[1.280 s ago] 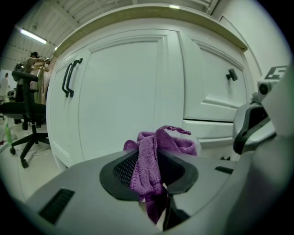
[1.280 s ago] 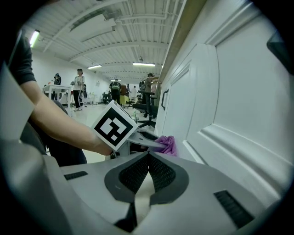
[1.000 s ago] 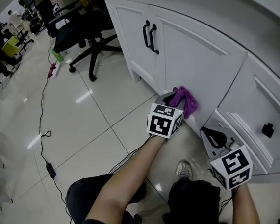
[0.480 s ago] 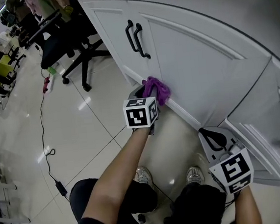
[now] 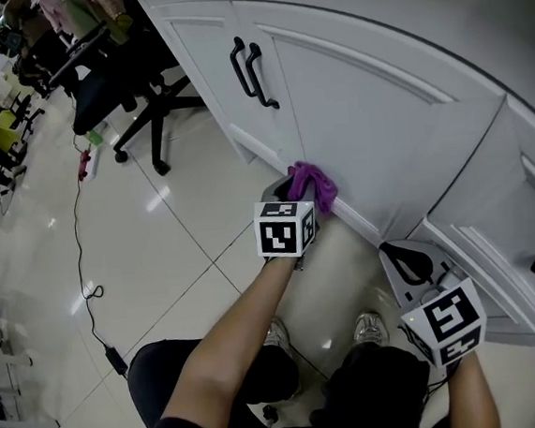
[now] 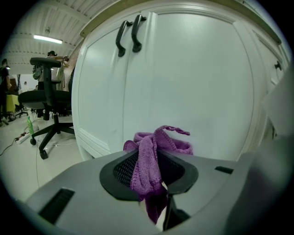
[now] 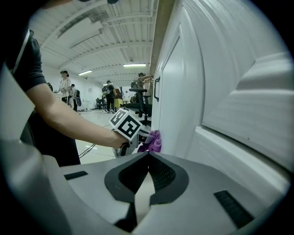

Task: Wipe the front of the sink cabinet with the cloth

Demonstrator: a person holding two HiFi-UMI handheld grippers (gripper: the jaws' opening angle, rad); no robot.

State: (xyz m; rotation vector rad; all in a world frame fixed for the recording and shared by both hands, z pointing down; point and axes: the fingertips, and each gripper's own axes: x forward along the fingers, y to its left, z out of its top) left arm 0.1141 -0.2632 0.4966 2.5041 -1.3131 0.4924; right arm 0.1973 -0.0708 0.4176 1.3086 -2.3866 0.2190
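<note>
Cloth (image 6: 154, 153) bunched lengthwise in left gripper (image 5: 296, 193) jaws; against cabinet (image 5: 371, 114).

Bright overhead light, fisheye edges

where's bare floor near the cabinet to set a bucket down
The tiles between the cable and the cabinet base, on this side of the chair, are bare. It is crowded along the base where the left claw holds the cloth, and around the shoes under the right claw.
</note>
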